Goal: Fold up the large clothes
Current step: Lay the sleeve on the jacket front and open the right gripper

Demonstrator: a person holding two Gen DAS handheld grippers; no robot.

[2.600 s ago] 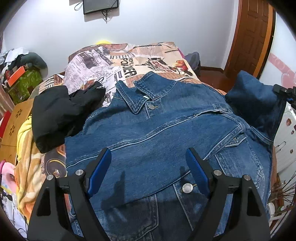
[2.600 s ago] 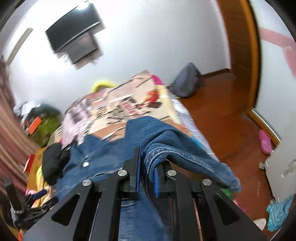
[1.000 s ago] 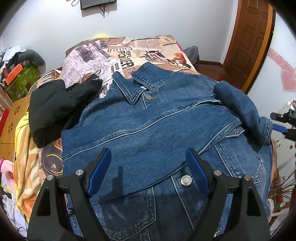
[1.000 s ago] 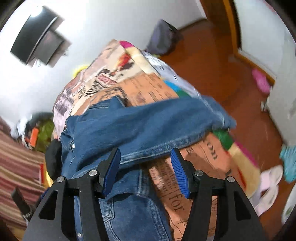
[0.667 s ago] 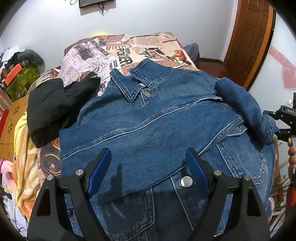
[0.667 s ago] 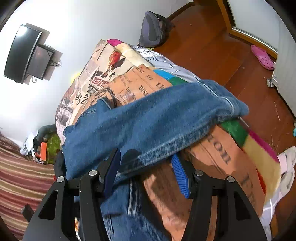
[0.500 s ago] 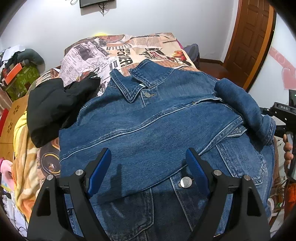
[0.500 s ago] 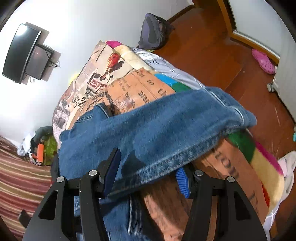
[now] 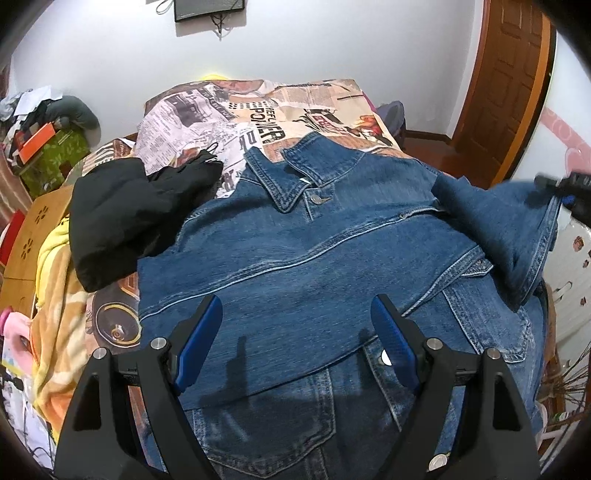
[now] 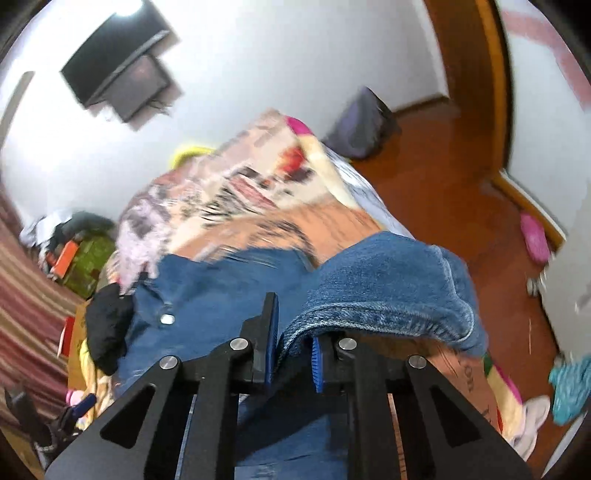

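Here, a blue denim jacket (image 9: 295,266) lies front-up across a bed whose cover (image 9: 258,110) is printed like newspaper pages, collar toward the far wall, top button done up. One sleeve is already folded across the chest, its long seam running diagonally over the front. The left gripper (image 9: 295,343) hangs above the lower front of the jacket with its blue-padded fingers (image 9: 199,343) spread wide, nothing between them, their shadows falling on the denim just beneath. The right gripper (image 10: 291,350) has just been closing and now pinches the cuff end of the other sleeve (image 10: 388,291) between its blue pads; the cloth drapes over and past the right-hand finger. In the left wrist view that sleeve (image 9: 517,236) is lifted off the bed at the jacket's right side, its cuff edge hanging, with the black tip of the right gripper at the frame's edge. The right wrist view is blurred, so fine detail of the bed is lost. A black garment (image 9: 122,221) lies bunched just beside the jacket's left shoulder, touching it. A yellow-orange blanket (image 9: 55,295) spills off the bed's left side. A dark screen (image 9: 208,7) is mounted on the white wall, a wooden door (image 9: 513,81) stands at right, and a pink slipper (image 10: 535,238) lies on the wooden floor.
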